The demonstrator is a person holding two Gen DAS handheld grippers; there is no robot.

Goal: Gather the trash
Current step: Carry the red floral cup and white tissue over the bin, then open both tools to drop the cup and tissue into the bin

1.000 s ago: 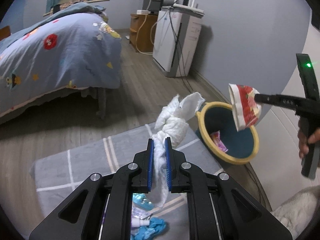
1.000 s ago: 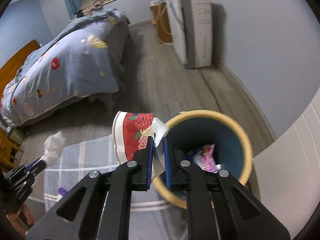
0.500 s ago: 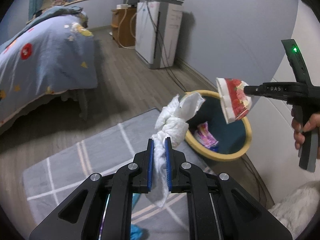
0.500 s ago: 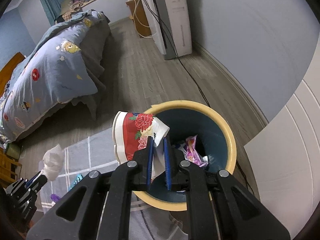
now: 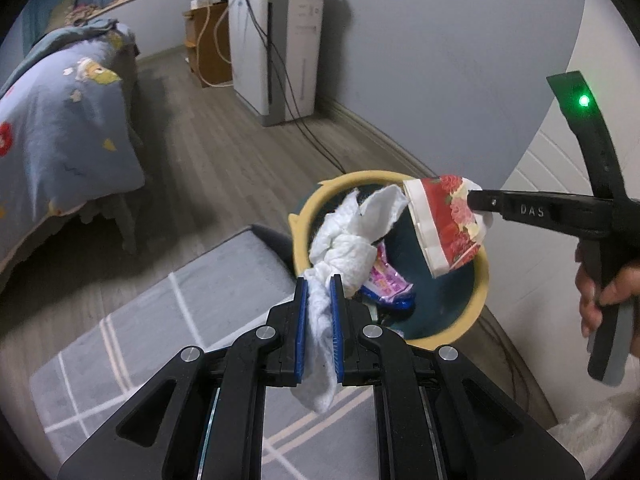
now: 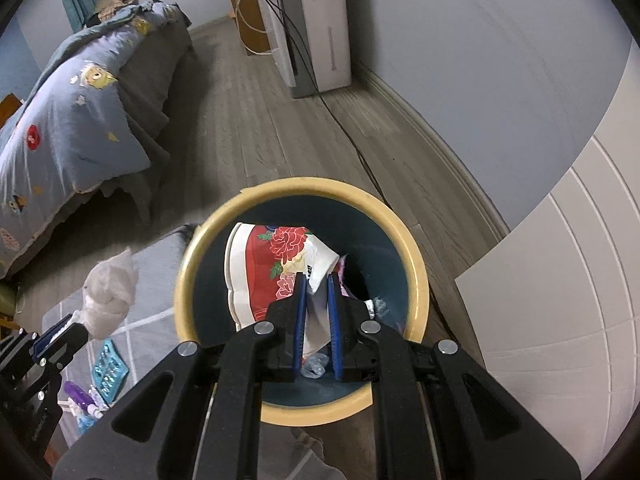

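Note:
My left gripper (image 5: 319, 280) is shut on a crumpled white tissue (image 5: 348, 236) and holds it at the near rim of the yellow-rimmed teal trash bin (image 5: 482, 280). My right gripper (image 6: 317, 280) is shut on a crushed red floral paper cup (image 6: 276, 268), held directly over the bin's opening (image 6: 416, 264). The cup (image 5: 448, 224) and right gripper (image 5: 474, 200) also show in the left wrist view, and the tissue (image 6: 110, 294) and left gripper (image 6: 66, 326) in the right wrist view. A pink wrapper (image 5: 386, 280) lies inside the bin.
A grey checked rug (image 5: 168, 320) lies left of the bin, with a teal blister pack (image 6: 108, 368) and a purple item (image 6: 80, 394) on it. A bed with a blue quilt (image 5: 60, 128) stands left. A white appliance (image 5: 286, 52) with cables and a white panel (image 6: 560, 300) stand nearby.
Both grippers have moved toward the bin. The cup now hangs over its opening, and the tissue has reached the bin's near rim. Both grips stay shut.

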